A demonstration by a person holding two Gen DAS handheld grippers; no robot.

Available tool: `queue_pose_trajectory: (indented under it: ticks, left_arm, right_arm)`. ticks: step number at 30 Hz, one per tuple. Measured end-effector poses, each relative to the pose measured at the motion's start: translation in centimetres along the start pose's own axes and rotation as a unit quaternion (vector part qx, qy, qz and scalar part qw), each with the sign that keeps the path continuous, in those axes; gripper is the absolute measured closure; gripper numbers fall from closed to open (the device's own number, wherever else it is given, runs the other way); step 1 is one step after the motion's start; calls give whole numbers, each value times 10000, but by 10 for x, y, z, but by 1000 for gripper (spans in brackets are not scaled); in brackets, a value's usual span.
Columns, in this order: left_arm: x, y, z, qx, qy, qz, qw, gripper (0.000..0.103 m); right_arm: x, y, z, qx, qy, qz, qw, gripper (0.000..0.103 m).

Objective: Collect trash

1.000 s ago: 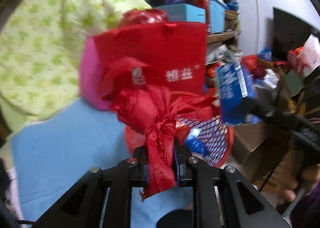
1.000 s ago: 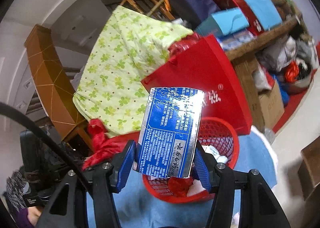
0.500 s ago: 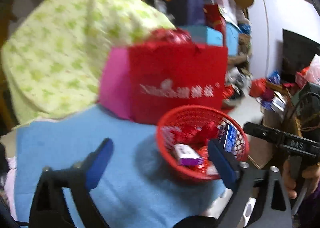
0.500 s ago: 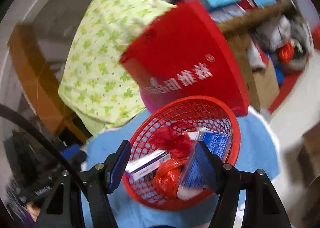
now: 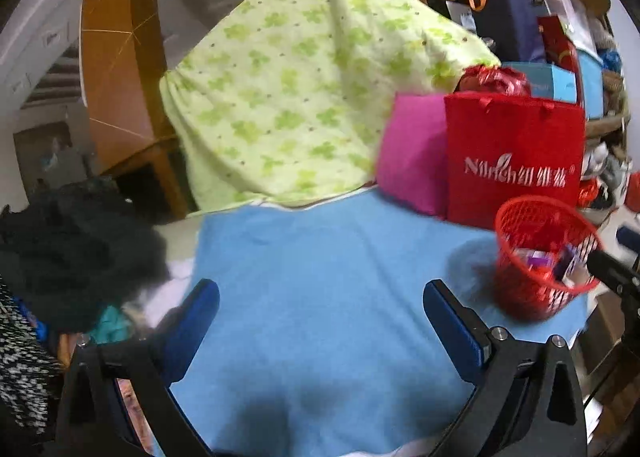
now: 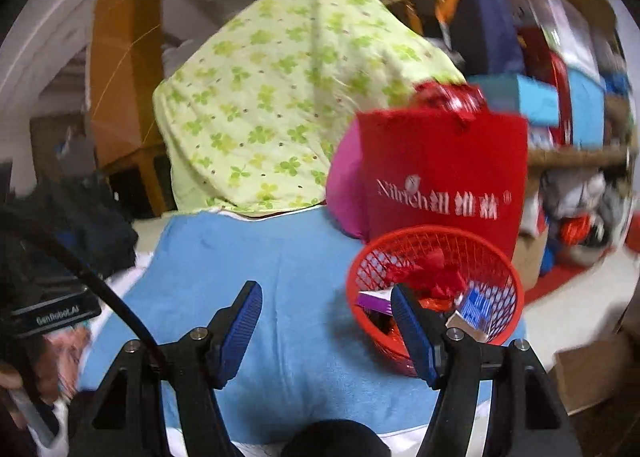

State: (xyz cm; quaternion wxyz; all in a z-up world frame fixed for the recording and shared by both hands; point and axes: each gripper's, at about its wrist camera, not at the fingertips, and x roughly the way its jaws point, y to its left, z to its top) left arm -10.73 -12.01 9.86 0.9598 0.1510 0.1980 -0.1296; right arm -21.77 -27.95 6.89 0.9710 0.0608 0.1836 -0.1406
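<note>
While both tongs (image 5: pixel 320 309) (image 6: pixel 326 307) gape empty, red bag (image 6: pixel 444 173) crowds basket (image 6: pixel 436 241) w/ trash.

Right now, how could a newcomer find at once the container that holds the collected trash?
Find the blue cloth covering the table, then the tall red paper bag with white lettering at its far right. Just in front stands the red basket: unlike the solid bag, it is round, open mesh with wrappers inside.

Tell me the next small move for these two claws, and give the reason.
Probably sweep both outward to look for more trash. The left claw and right claw are open with nothing between them, the red basket already holds wrappers, and the blue cloth in front of them shows no loose litter.
</note>
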Motion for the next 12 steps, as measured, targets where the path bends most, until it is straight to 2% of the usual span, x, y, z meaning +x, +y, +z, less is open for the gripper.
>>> queue_pose_trajectory:
  ticks: [2, 6, 10, 12]
  left_arm:
    - [-8, 7, -7, -2, -61, 126, 9999, 2]
    - [-19, 28, -17, -62, -126, 20, 9999, 2]
    - [-9, 43, -19, -297, -149, -106, 9994, 2]
    - [2, 50, -22, -421, -63, -32, 9991, 2]
  right_arm:
    - [-6, 22, -2, -276, -41, -4, 9996, 32]
    - [-3, 45, -2, -394, 45, 225, 9990, 32]
    - [16, 58, -2, -385, 218, 410, 9982, 32]
    - [26, 63, -2, -404, 284, 427, 9979, 32]
